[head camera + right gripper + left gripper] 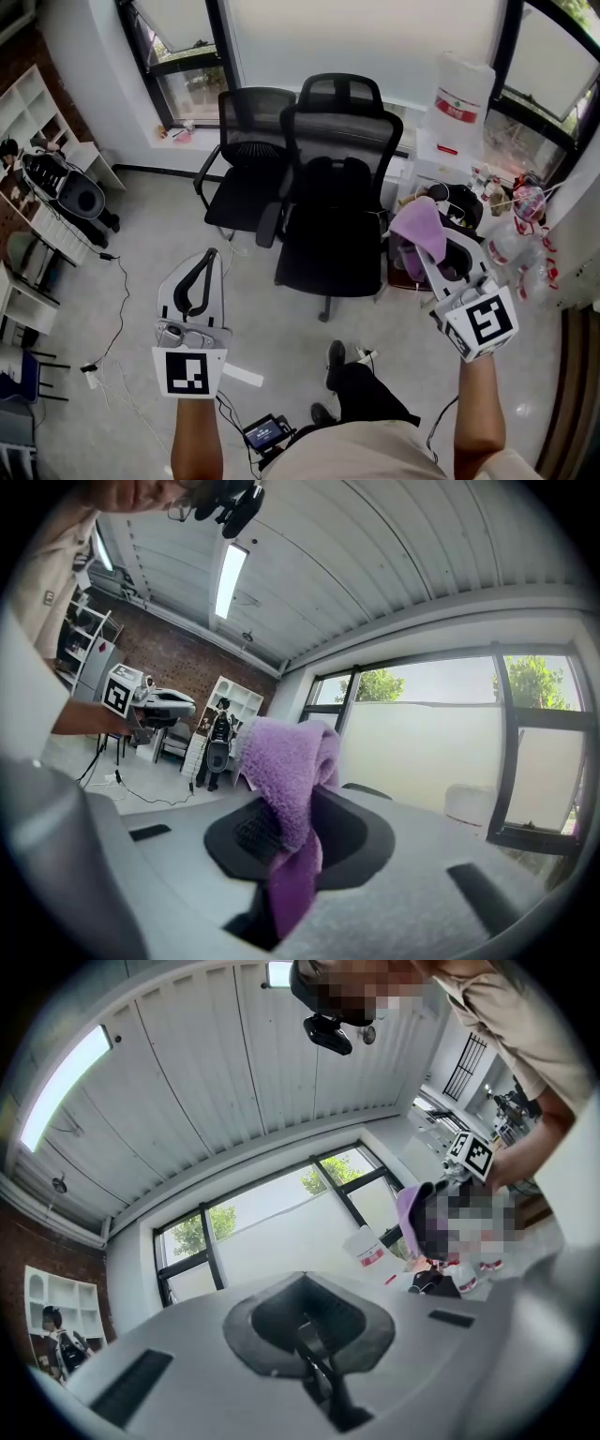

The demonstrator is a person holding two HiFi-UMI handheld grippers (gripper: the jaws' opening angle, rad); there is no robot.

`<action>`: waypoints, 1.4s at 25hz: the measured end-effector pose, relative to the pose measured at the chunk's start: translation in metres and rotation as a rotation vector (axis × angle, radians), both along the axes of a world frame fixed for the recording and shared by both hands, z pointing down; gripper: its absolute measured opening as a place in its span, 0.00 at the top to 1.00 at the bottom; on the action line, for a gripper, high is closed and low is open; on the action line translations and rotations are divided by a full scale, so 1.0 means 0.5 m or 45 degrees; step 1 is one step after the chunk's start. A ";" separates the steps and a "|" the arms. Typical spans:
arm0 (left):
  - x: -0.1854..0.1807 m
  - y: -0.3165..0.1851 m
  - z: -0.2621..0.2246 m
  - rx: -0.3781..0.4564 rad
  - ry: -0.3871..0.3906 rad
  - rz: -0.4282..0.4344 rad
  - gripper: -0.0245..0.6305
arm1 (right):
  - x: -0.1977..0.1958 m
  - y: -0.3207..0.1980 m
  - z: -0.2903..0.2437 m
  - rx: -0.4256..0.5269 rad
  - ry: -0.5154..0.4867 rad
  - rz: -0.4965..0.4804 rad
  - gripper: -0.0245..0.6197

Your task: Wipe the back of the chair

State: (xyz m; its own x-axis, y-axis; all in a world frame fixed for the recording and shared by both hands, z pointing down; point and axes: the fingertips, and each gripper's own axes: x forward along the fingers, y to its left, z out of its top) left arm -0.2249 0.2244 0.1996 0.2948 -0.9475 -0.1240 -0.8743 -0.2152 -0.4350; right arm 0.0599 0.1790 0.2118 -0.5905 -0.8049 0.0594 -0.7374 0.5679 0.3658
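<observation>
Two black mesh office chairs stand by the window. The nearer chair (339,150) faces me, its backrest and headrest toward the glass; the second chair (251,131) is behind it to the left. My right gripper (424,246) is shut on a purple cloth (418,229), held to the right of the nearer chair's seat. In the right gripper view the cloth (289,772) drapes out of the right gripper (286,850). My left gripper (208,259) hangs over the floor left of the chairs, jaws together with nothing between them. The left gripper (309,1335) points up at the ceiling.
Clutter with a white bag (461,101), bottles and boxes crowds the right side by the window. White shelving (37,141) lines the left wall. Cables (117,309) and a small screen device (267,433) lie on the floor near my shoe (336,361).
</observation>
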 end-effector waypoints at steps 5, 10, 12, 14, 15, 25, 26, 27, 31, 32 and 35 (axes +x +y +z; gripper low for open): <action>-0.006 -0.072 -0.002 0.009 -0.006 -0.004 0.95 | -0.001 -0.084 -0.006 0.033 -0.027 -0.006 0.87; 0.000 -0.180 0.024 -0.012 -0.029 -0.015 0.95 | 0.015 -0.202 0.017 0.047 -0.064 -0.002 0.87; 0.007 -0.238 0.033 -0.021 -0.016 -0.008 0.95 | 0.023 -0.259 0.025 0.044 -0.077 0.002 0.87; 0.019 -0.294 0.040 -0.038 -0.007 -0.001 0.95 | 0.033 -0.316 0.034 0.029 -0.084 0.002 0.87; 0.026 -0.321 0.042 -0.048 -0.011 0.003 0.95 | 0.039 -0.344 0.038 0.020 -0.087 0.005 0.87; 0.108 -0.598 0.048 -0.087 -0.086 0.045 0.95 | 0.147 -0.634 0.059 0.030 -0.115 0.031 0.87; 0.124 -0.627 0.054 -0.093 -0.116 0.042 0.95 | 0.169 -0.666 0.064 0.029 -0.127 0.037 0.87; 0.140 -0.657 0.062 -0.104 -0.145 0.039 0.95 | 0.190 -0.700 0.071 0.026 -0.143 0.042 0.87; 0.198 -0.758 0.077 -0.152 -0.201 0.040 0.95 | 0.236 -0.816 0.092 0.000 -0.215 0.042 0.87; 0.214 -0.779 0.063 -0.129 -0.192 0.050 0.95 | 0.240 -0.839 0.090 -0.001 -0.225 0.038 0.87; 0.256 -0.829 0.031 -0.082 -0.156 0.071 0.95 | 0.249 -0.890 0.080 0.005 -0.243 0.024 0.87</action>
State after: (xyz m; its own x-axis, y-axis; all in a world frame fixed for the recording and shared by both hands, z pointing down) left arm -0.0969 -0.1901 0.2151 0.3567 -0.9339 -0.0228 -0.8012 -0.2933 -0.5217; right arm 0.1841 -0.2661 0.2518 -0.5758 -0.8157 -0.0553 -0.8039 0.5525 0.2201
